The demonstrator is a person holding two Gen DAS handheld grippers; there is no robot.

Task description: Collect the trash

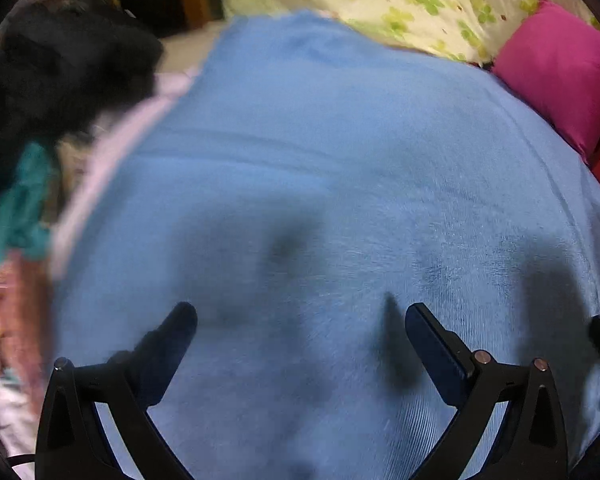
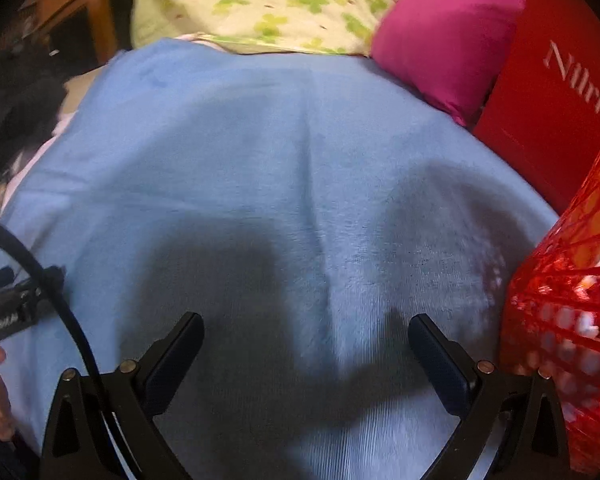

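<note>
Hovering over blue blanket (image 1: 300, 160): both grippers, fingers spread, empty.

Red box (image 2: 548, 92) reads "Nitr", the rest cut off

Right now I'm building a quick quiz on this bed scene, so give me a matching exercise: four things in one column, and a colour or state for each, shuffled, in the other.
Things:
1. blanket
2. pillow
3. mesh basket
4. right gripper

Colours or states:
A. magenta
B. open, holding nothing
C. light blue
D. red, with small items inside

Pairs: 1-C, 2-A, 3-D, 4-B
</note>
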